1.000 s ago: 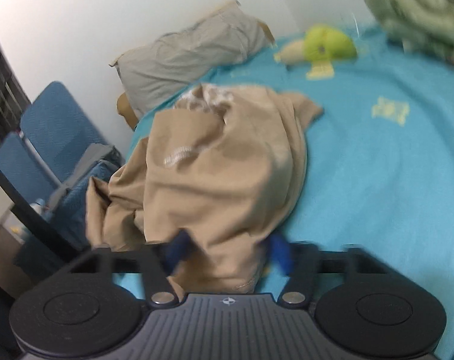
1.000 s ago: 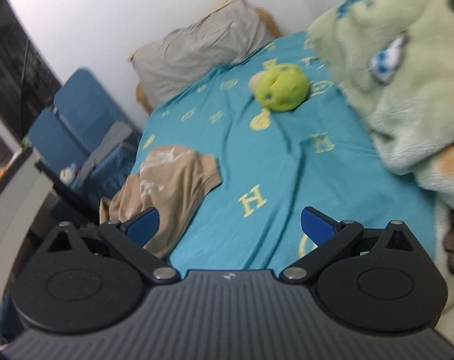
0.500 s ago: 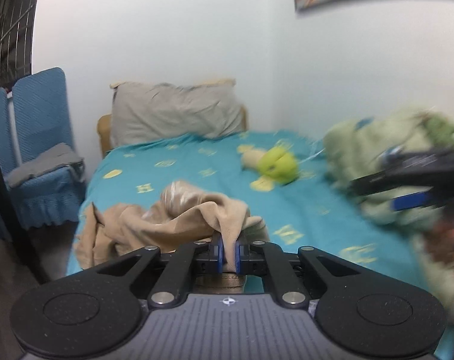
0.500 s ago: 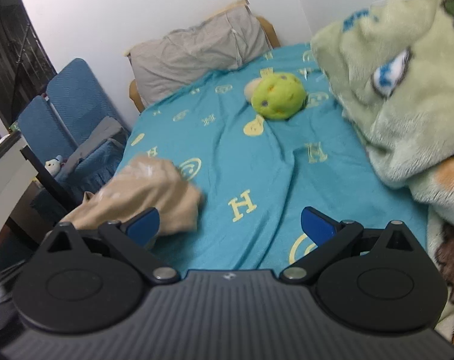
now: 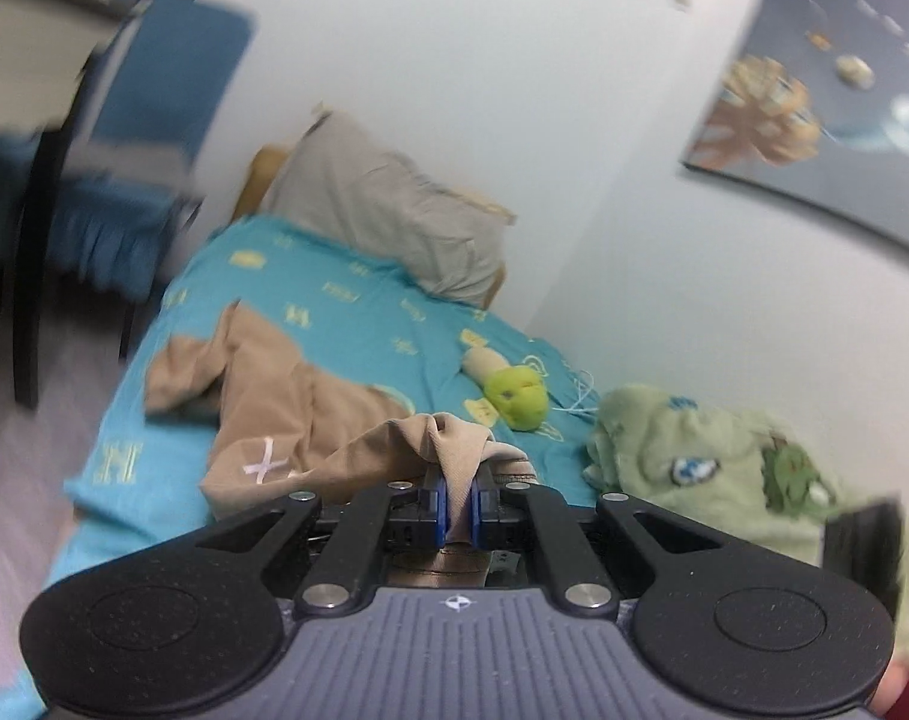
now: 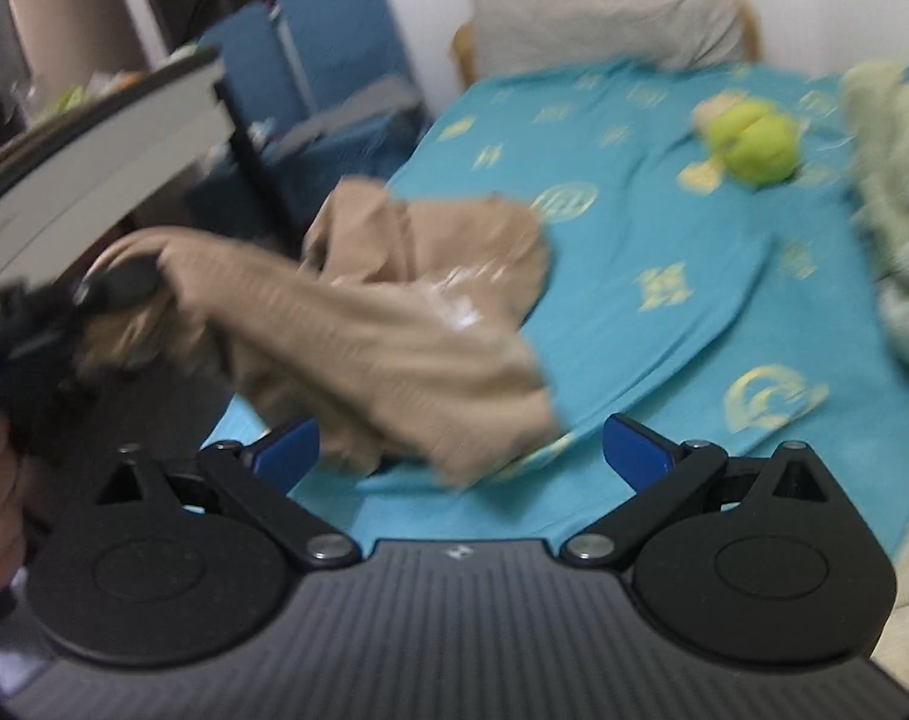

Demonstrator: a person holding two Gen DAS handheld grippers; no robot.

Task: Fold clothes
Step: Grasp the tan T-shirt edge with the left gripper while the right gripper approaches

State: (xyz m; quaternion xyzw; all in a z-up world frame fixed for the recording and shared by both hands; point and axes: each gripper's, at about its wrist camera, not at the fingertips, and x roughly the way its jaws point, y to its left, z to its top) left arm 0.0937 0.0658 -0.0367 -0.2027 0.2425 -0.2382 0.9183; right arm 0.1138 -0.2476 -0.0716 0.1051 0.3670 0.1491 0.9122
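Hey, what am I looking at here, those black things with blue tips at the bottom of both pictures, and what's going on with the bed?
Those are two hand-held claws, each carrying a camera that looks along its fingers. A person holds one in each hand.

The left claw is shut on a fold of the tan garment, lifting it off the teal bedsheet. The right claw is open, holding nothing, with the garment's lower edge hanging just ahead of it.

Also on the bed: a grey pillow, a yellow-green plush toy and a pale green blanket.
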